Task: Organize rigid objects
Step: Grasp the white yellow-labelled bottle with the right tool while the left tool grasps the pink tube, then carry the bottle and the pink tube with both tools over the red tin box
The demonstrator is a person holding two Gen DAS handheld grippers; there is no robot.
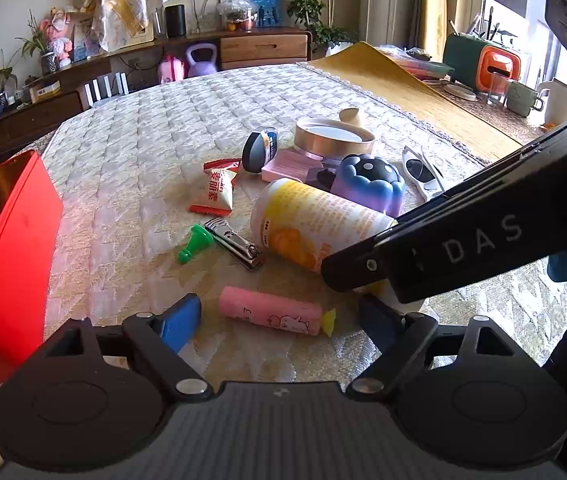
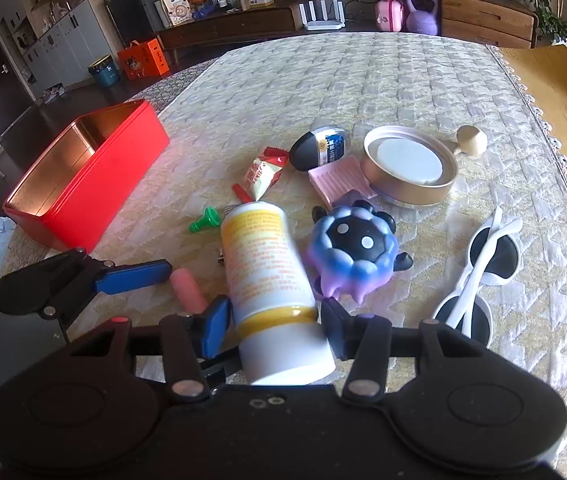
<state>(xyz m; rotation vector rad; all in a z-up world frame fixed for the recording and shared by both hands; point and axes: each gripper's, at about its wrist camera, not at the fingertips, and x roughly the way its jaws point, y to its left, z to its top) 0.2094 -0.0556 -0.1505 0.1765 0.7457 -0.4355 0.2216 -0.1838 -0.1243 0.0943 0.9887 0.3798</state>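
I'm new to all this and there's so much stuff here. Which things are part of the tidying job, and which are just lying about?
Part of the job:
red tin box
white and yellow bottle, between the right gripper fingers
pink tube, in front of the left gripper
nail clipper
green peg
white sunglasses

Just lying about:
purple kettlebell
mugs
potted plants

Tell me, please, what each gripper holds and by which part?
The right gripper clamps the lying white and yellow bottle near its white cap end. The left gripper holds nothing; the pink tube lies between its open fingers.
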